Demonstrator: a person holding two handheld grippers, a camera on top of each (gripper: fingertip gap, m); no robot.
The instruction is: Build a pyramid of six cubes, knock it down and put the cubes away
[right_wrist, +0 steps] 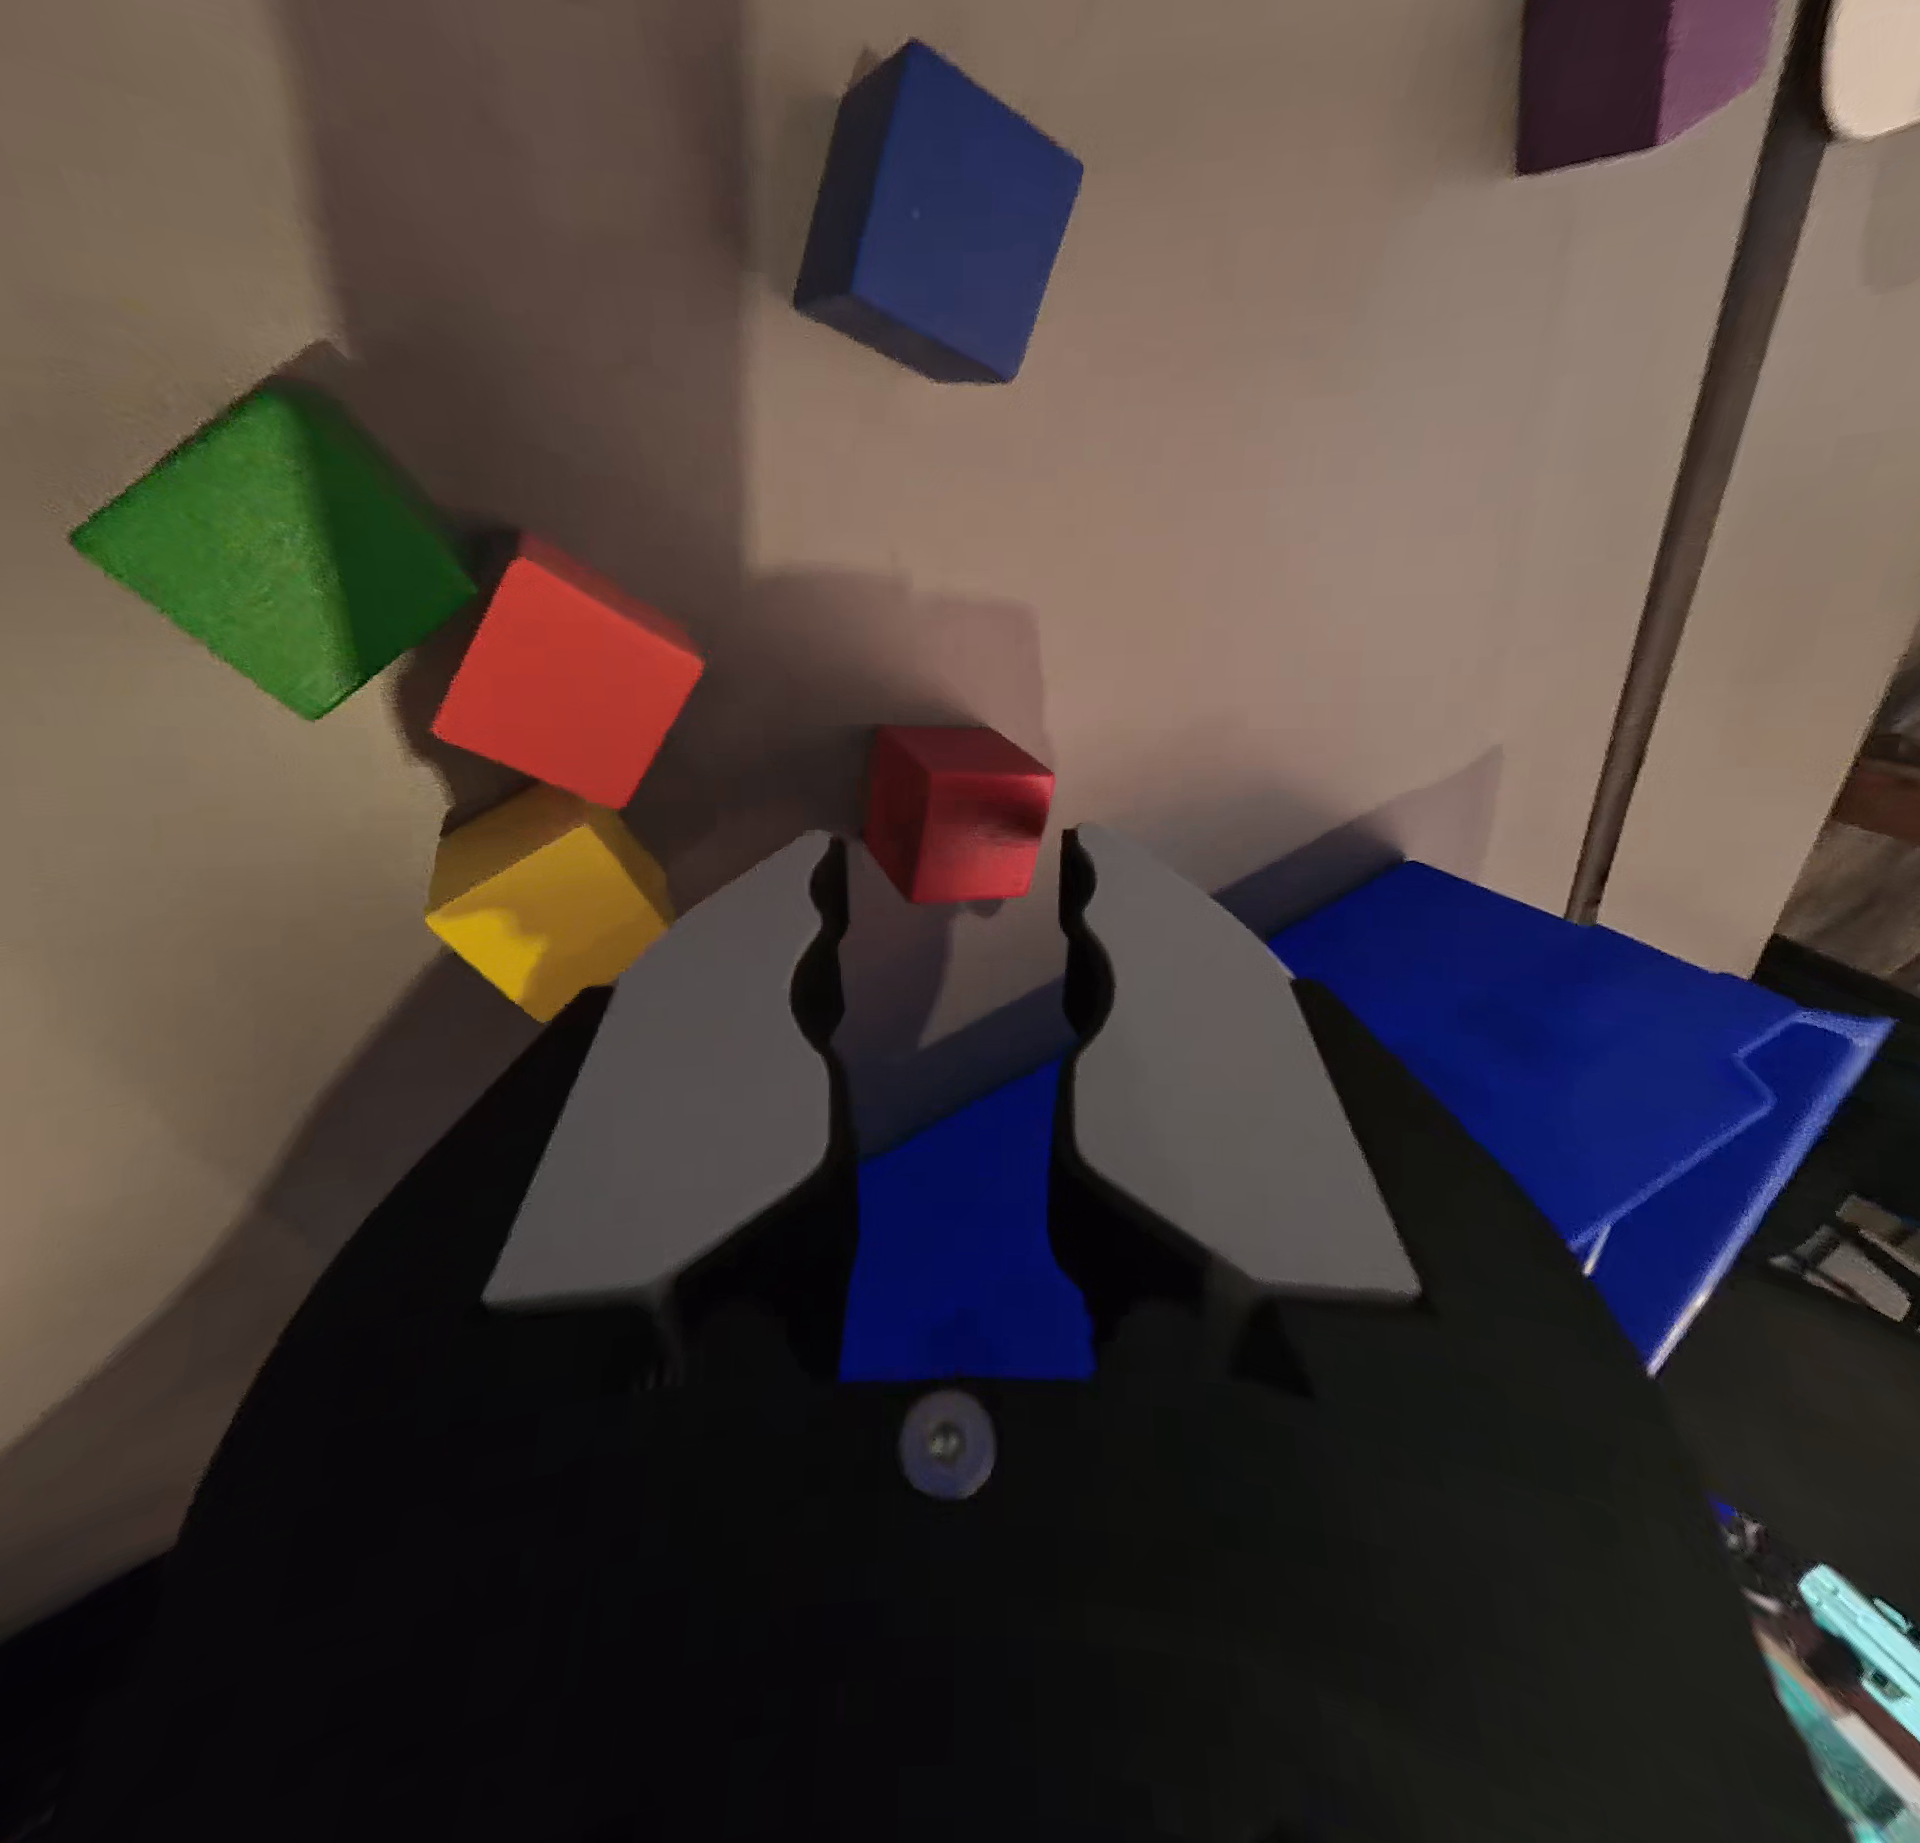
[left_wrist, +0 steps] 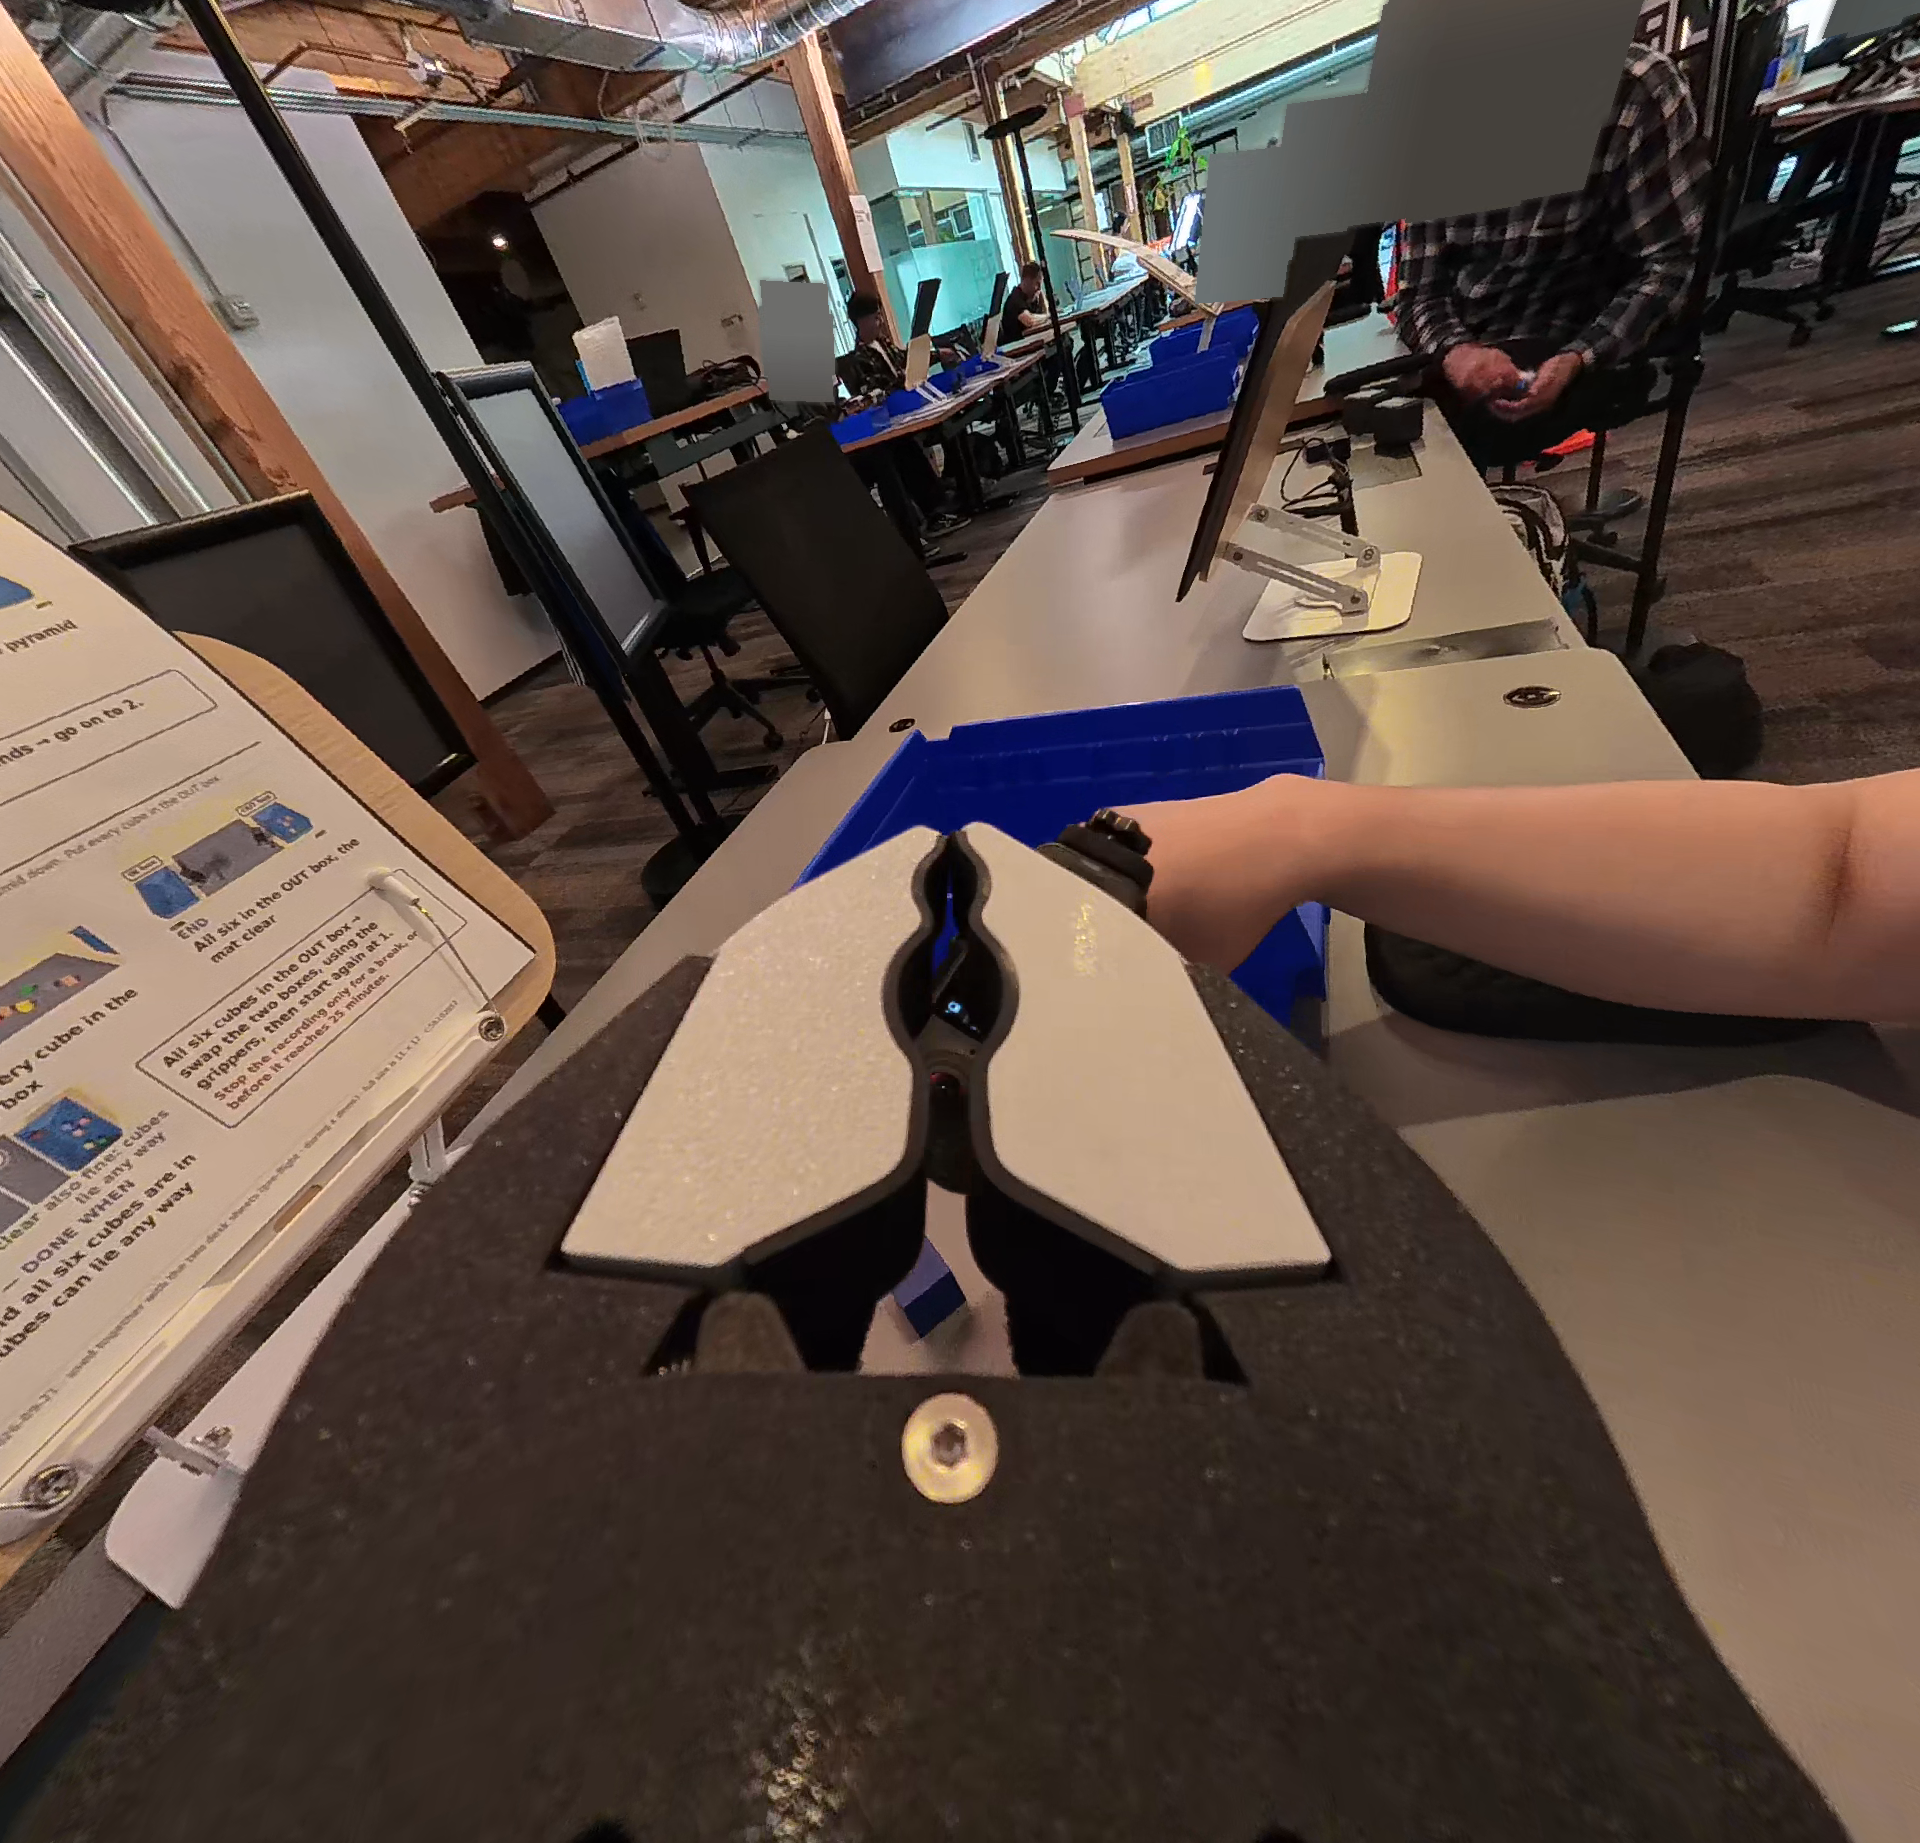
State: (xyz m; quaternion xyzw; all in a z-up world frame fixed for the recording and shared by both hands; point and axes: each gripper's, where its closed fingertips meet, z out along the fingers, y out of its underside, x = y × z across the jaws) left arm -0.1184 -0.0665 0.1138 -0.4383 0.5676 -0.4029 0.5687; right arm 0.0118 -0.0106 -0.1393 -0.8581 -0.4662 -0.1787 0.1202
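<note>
A: Cubes on counter [right_wrist: 1299,546], right wrist view: dark red cube [right_wrist: 961,817] just past right gripper [right_wrist: 951,848], whose jaws stand apart, untouched. Others?

B: Blue cube [right_wrist: 940,214] at 12 o'clock, purple cube [right_wrist: 1647,48] at 1, green cube [right_wrist: 275,546], orange cube [right_wrist: 566,671], yellow cube [right_wrist: 545,900] clustered around 9–10. Blue bin [right_wrist: 1558,1045] at 3. Left gripper [left_wrist: 951,848] fingers together, empty.

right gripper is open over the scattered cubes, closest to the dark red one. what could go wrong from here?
1. The open right gripper sits just short of the small dark red wooden cube; closing now could clip its near edge and push it away.
2. The yellow wooden cube lies close beside the left finger, so a sideways correction may knock it.
</note>
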